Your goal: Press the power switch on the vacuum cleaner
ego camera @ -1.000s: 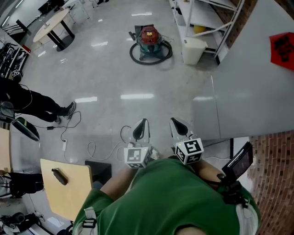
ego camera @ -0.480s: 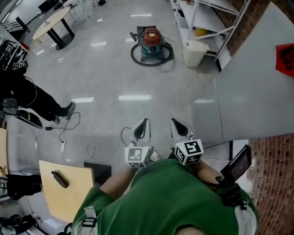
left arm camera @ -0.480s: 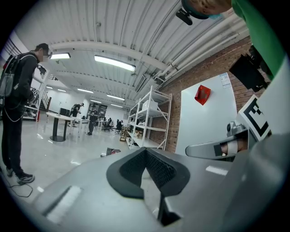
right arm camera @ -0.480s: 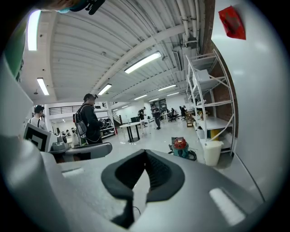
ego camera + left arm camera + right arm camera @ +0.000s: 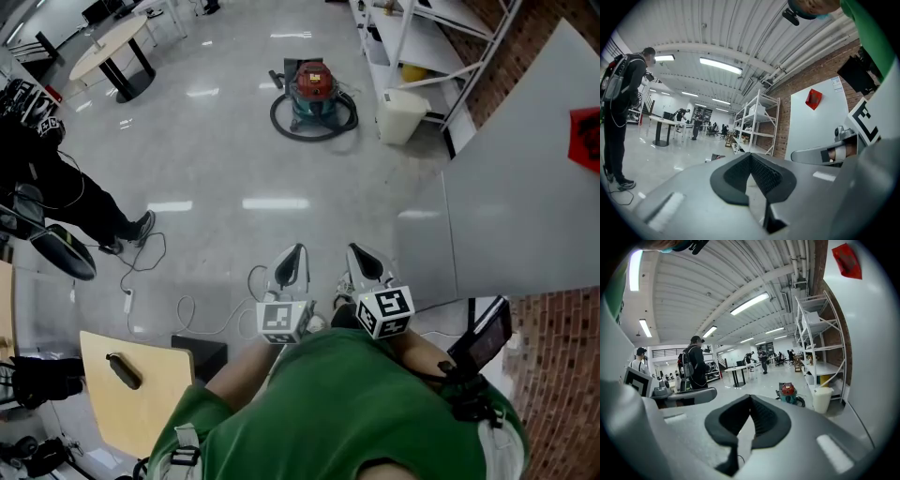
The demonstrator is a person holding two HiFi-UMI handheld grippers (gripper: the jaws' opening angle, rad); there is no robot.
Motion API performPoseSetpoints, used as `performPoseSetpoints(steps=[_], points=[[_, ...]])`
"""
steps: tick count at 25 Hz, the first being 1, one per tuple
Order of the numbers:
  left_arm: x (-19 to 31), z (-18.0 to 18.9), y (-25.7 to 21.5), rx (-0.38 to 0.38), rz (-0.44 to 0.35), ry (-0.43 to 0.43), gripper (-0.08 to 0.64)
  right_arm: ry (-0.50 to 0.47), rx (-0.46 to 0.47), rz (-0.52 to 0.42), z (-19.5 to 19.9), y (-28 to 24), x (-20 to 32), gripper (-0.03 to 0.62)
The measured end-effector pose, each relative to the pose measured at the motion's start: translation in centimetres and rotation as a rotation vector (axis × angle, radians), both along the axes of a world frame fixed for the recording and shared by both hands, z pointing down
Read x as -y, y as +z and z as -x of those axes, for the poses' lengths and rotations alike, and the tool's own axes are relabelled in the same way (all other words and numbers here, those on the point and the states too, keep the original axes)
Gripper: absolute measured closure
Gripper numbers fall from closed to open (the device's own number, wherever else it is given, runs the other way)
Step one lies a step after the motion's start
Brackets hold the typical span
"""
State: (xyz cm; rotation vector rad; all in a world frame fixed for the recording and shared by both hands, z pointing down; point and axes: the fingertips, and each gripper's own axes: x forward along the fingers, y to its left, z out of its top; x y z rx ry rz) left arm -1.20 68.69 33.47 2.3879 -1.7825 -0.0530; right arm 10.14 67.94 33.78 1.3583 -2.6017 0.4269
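The vacuum cleaner (image 5: 312, 86) has a red top and a teal body, with a black hose coiled on the floor around it. It stands far ahead across the glossy floor and also shows small in the right gripper view (image 5: 788, 392). My left gripper (image 5: 289, 264) and right gripper (image 5: 366, 261) are held side by side close to my body, both pointing toward the vacuum and far short of it. Each is shut with nothing between the pads, as the left gripper view (image 5: 751, 157) and right gripper view (image 5: 750, 399) show. No power switch can be made out at this distance.
A white bin (image 5: 403, 114) stands right of the vacuum under a white shelving rack (image 5: 412, 37). A large grey panel (image 5: 525, 187) lines the right side. A person in black (image 5: 56, 187) stands at the left, with cables (image 5: 141, 272) on the floor, a wooden seat (image 5: 131, 384) and a round table (image 5: 108, 47).
The vacuum has slid slightly lower and to the right in the head view as I move toward it. The person at left has shifted. Both grippers keep their pose.
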Motion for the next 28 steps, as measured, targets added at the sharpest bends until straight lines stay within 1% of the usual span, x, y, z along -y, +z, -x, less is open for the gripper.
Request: performPoseSetpoints(steps=[4,9,19,23,28], points=[[1.4,0.3,-0.3,0.008,-0.005,-0.009,0.552,-0.009,0.007,0.004,0.4,0.1,1.6,0.589],[4.6,0.3,-0.3,0.021,-0.004,-0.025,0.552,-0.031,0.016,0.002,0.4,0.2,5.1,0.589],[12.8,0.0,-0.1,0.047,0.018,-0.03,0.552,-0.047,0.029,0.028,0.1,0.3,13.4,0.589],[16.3,-0.5,0.0,0.034,0.034,-0.046,0.552,-0.054,0.035,0.043,-0.4,1.0,16.8,0.589],[20.3,-1.2,1.0,0.053,0.05,-0.061,0.552,-0.067,0.043,0.068,-1.2,2.2,20.9,0.589]])
